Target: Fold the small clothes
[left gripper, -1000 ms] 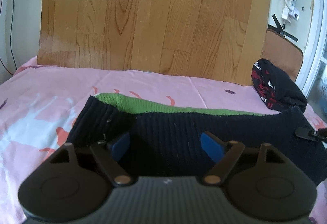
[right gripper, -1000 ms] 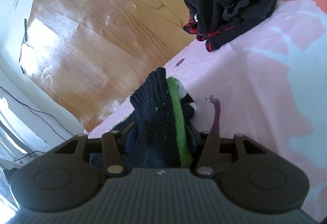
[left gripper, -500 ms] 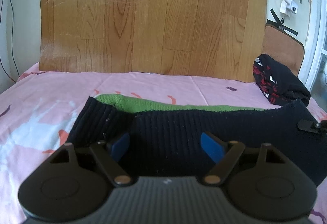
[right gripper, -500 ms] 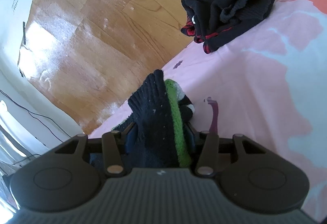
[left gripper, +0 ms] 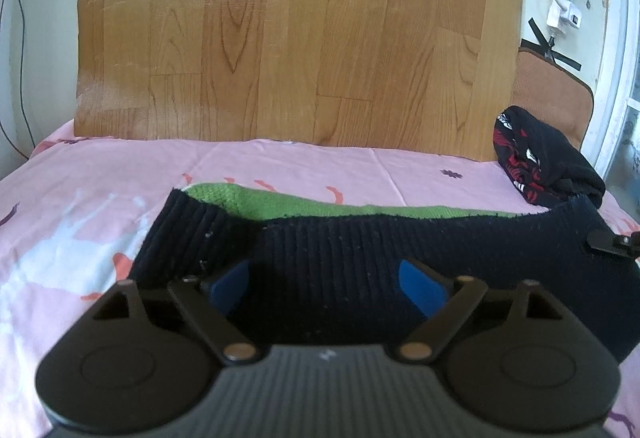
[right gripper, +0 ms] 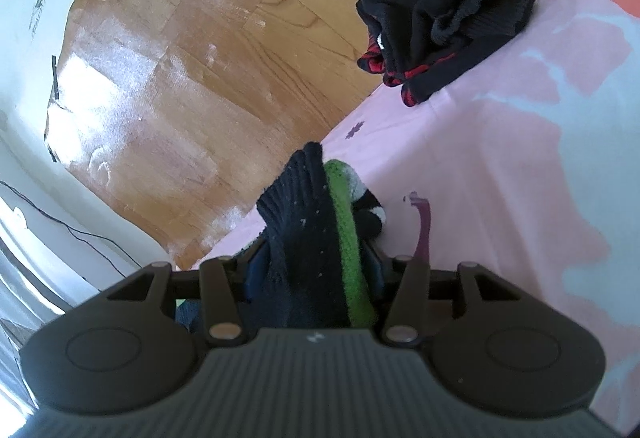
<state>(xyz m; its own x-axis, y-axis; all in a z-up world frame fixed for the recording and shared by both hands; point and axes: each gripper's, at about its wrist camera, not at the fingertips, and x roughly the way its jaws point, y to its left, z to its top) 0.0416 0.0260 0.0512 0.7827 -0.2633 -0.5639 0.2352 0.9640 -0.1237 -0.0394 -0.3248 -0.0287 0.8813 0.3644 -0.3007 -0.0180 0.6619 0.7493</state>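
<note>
One dark ribbed garment (left gripper: 360, 254) with a green layer stretches side to side before you; your left gripper (left gripper: 325, 284) has just been spreading, your right gripper (right gripper: 314, 270) pinches its end; one folded black bundle (right gripper: 448, 14) lies apart.

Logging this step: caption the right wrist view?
Right gripper shut on bunched black-and-green knitted garment above pink patterned bedsheet; folded black-and-red garment behind.

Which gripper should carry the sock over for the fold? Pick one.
Right. The right gripper is clamped on the sock; the left gripper has just been opening, its pads off the sock.
</note>
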